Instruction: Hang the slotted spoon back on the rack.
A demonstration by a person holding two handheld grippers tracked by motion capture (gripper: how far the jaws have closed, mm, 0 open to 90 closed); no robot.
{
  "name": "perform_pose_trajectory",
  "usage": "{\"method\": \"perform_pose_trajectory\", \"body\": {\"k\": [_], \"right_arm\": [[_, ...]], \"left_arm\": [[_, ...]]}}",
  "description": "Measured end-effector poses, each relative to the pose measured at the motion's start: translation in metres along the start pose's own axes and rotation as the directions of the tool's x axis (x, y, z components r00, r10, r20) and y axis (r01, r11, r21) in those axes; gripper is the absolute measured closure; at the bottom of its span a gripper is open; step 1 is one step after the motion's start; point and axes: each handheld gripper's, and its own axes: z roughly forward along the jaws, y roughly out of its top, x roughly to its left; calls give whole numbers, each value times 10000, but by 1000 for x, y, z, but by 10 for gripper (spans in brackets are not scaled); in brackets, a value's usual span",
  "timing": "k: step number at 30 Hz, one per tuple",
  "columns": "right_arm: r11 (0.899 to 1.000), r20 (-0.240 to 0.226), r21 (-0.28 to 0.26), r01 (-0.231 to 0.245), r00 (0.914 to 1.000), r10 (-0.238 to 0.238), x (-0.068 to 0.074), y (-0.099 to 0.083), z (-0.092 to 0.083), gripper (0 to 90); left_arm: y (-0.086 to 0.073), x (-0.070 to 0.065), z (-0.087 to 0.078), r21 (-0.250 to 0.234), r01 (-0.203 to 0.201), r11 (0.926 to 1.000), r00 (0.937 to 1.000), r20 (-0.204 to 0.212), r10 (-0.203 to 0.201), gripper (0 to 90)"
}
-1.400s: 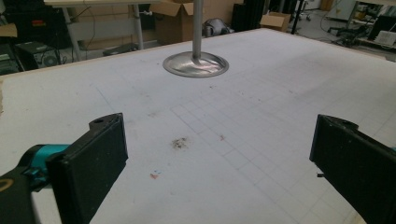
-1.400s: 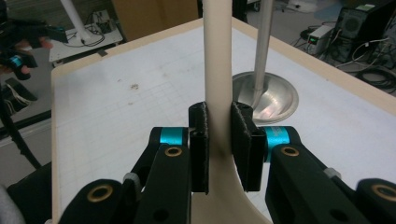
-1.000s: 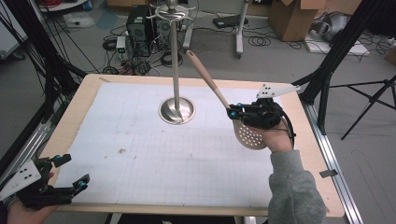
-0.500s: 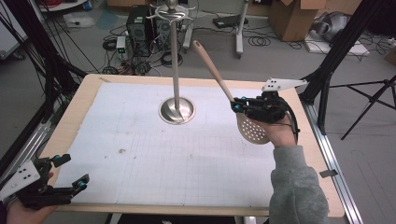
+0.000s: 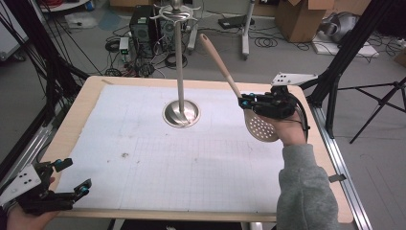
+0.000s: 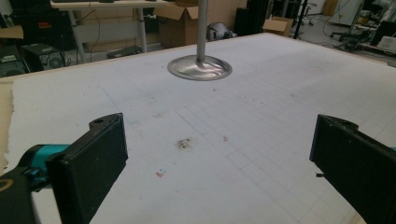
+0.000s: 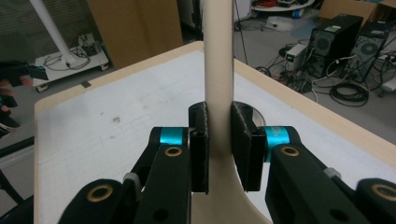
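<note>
Moved: spoon (image 5: 237, 91) handle had tipped up more | right tool (image 5: 245, 102) clamped on its neck, at 3 o'clock of stand (image 5: 180, 62) | left tool (image 5: 72, 177) apart, empty | tip: lift handle end slowly toward hooks (image 5: 173, 12), keep grip firm.

Landmark: the wooden table (image 5: 91, 98), topped with a white gridded mat (image 5: 143, 163).
Floor: grey (image 5: 378, 158), all around the table.
Behind the table: two black computer towers (image 5: 143, 24) amid loose cables (image 5: 268, 42).
Behind the table, to the right: brown cardboard boxes (image 5: 299, 17).
Right of the table: a black tripod (image 5: 378, 96).
Left of the table: black frame struts (image 5: 52, 67).
Light: even, indoor.
</note>
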Motion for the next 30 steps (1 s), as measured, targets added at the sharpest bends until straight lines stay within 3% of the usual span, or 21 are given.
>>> {"method": "perform_pose_trajectory", "body": {"k": [30], "right_arm": [[9994, 256, -325, -125, 9996, 133, -6, 27, 1, 783]], "left_arm": [[-1, 0, -3, 32, 62, 10000, 10000, -9, -62, 45]]}}
